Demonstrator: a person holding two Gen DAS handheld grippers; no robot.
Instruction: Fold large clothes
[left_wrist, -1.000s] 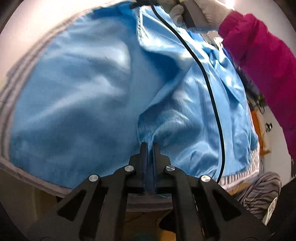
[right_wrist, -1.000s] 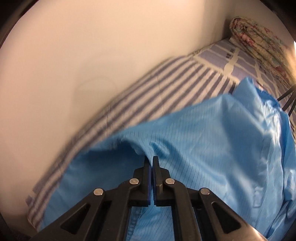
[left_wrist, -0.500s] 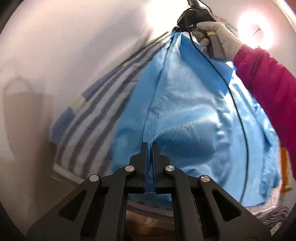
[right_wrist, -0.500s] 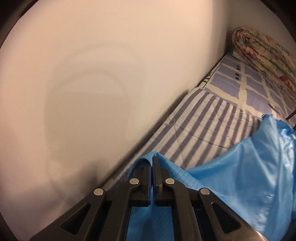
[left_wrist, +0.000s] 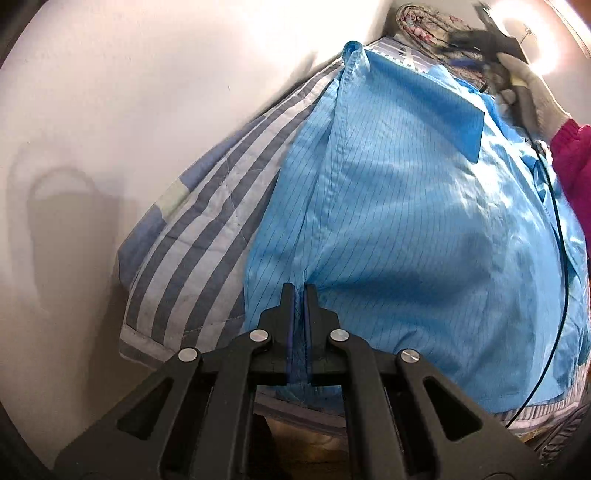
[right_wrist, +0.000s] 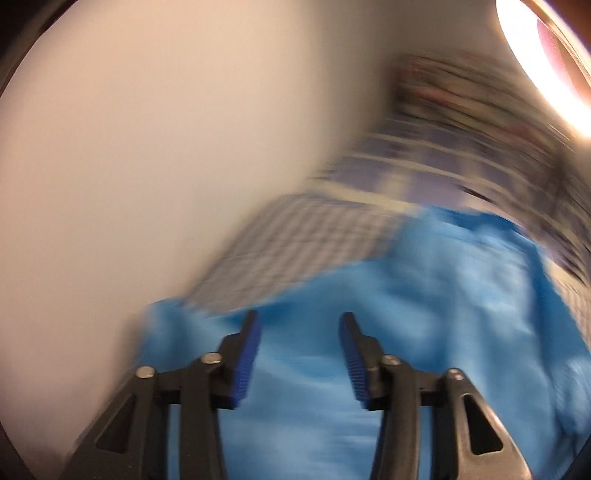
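Observation:
A large light-blue pinstriped garment (left_wrist: 406, 206) lies spread on a striped bed (left_wrist: 207, 221). My left gripper (left_wrist: 298, 291) is shut on the garment's near edge, with cloth pinched between the pads. In the right wrist view, which is motion-blurred, my right gripper (right_wrist: 299, 321) is open and empty, just above the blue garment (right_wrist: 424, 314). In the left wrist view the right gripper (left_wrist: 495, 40) shows at the top right, held by a white-gloved hand with a magenta sleeve, above the garment's far end.
A white wall (left_wrist: 129, 92) runs along the bed's left side. A rolled floral quilt (left_wrist: 424, 18) lies at the far end of the bed. A black cable (left_wrist: 557, 258) hangs across the garment's right side. A bright lamp (right_wrist: 539, 55) glares at upper right.
My right gripper has opened and let go of the garment's corner, which now lies on the bed. The right view swings fast. My left gripper keeps its hold.

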